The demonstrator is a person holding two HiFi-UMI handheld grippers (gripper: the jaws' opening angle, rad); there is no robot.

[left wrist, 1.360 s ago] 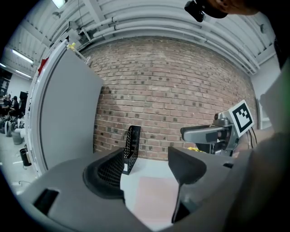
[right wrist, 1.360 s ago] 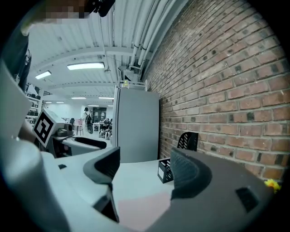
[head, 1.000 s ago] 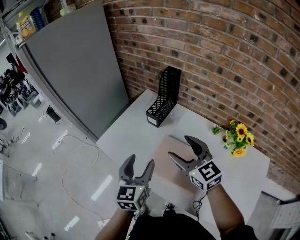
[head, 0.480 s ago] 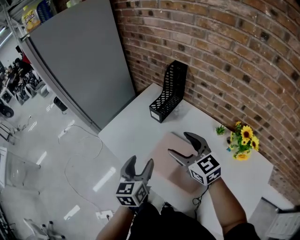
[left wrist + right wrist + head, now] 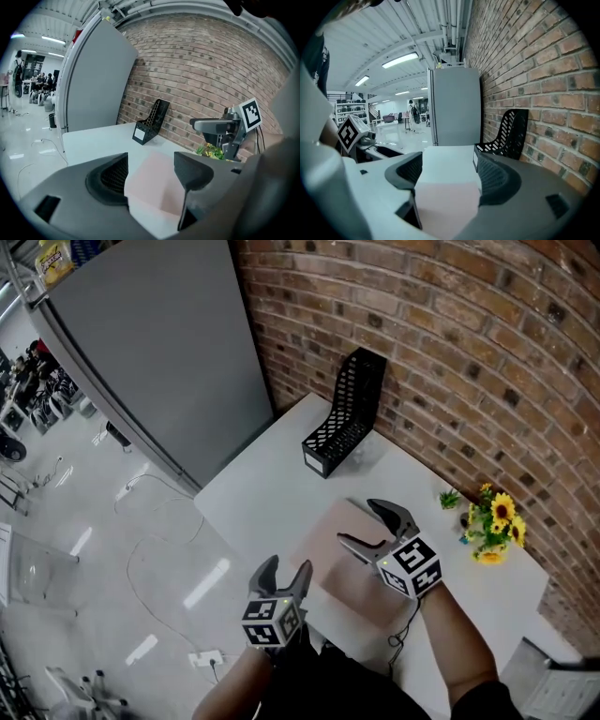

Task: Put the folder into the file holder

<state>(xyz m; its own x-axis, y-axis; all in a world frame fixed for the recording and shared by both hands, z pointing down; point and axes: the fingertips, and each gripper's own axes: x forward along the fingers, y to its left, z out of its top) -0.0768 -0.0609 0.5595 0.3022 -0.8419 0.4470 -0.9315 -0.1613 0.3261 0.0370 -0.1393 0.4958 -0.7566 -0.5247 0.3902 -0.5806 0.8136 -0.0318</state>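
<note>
Jaws spread and empty, the right gripper [image 5: 358, 523] hovers over the flat pale-pink paper folder [image 5: 342, 576] on the white counter [image 5: 258, 493], the left gripper [image 5: 287, 570] open nearby; grasping an edge looks next, then carrying it to the black mesh file holder [image 5: 345, 418] well beyond.

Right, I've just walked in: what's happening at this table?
A person holds a claw in each hand over a white table. A flat pink paper folder lies on it. The right claw hovers open above the folder, gripping nothing. The left claw is open and empty near the table's front edge. The black mesh file holder stands by the brick wall, and the folder is not yet in it.
</note>
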